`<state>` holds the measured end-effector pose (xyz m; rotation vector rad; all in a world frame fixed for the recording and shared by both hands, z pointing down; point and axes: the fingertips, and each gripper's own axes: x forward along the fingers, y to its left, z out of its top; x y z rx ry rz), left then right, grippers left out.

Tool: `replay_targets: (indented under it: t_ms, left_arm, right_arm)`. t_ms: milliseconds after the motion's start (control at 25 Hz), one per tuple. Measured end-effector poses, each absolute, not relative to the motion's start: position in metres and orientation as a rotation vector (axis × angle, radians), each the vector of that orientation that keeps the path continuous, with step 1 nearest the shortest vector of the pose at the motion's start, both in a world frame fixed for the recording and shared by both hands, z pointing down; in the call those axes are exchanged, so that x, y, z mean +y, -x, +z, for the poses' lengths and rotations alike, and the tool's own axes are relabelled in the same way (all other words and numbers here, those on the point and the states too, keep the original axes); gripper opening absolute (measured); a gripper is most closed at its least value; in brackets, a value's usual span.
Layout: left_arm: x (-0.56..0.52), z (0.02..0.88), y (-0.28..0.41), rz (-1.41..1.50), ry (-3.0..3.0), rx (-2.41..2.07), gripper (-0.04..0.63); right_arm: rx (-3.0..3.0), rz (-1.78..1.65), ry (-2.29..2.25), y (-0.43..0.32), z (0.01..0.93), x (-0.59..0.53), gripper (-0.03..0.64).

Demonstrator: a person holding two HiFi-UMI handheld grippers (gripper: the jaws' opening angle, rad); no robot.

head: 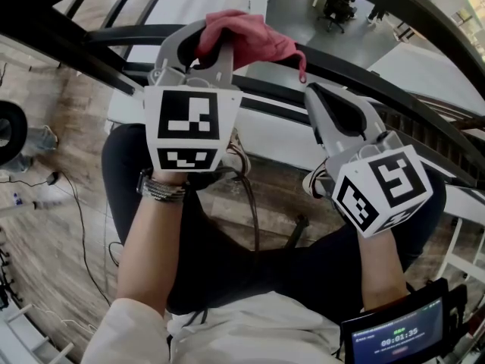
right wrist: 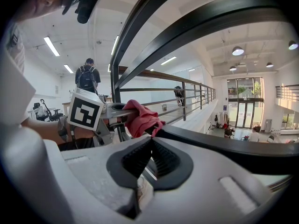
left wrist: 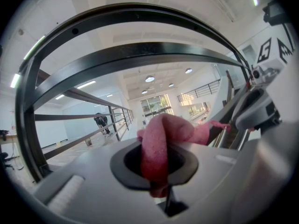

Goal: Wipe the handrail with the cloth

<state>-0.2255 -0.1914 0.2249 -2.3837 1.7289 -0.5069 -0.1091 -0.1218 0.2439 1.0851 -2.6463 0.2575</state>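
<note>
Left tongs (head: 204,42): shut tight on the cloth (head: 251,39) – in the left gripper view a pink fold runs down between the two pads and fills the gap.
Cloth: pink and bunched, at the tips of the left tongs. It lies against the dark curved handrail (head: 114,35), and a short tail hangs off its right end.
Right tongs (head: 324,101): pressed together with nothing between them – the ribbed pads meet at their tips in the right gripper view.
Right tongs, place: to the right of the cloth and apart from it, with the tips just beside the handrail. They may be touching it, but no view settles that.
Handrail: a black bar curving across the head view from left to right, with further dark bars running alongside it.
Marker cubes: one on each of the tongs, the left one (head: 189,127) facing the head camera squarely and the right one (head: 383,188) turned at an angle.
Below: a wooden floor (head: 45,226) to the left, under the person's arms.
</note>
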Motion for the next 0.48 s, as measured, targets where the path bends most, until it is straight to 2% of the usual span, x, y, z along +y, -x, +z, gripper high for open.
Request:
replay_targets:
  t_ms: [480]
  left_arm:
    - [-0.1901,0.2236,0.2175,-0.509,2.389,1.707,0.028]
  right_arm:
    - [-2.644,0.257,-1.090,0.1065,0.2442,-0.1217,0.002]
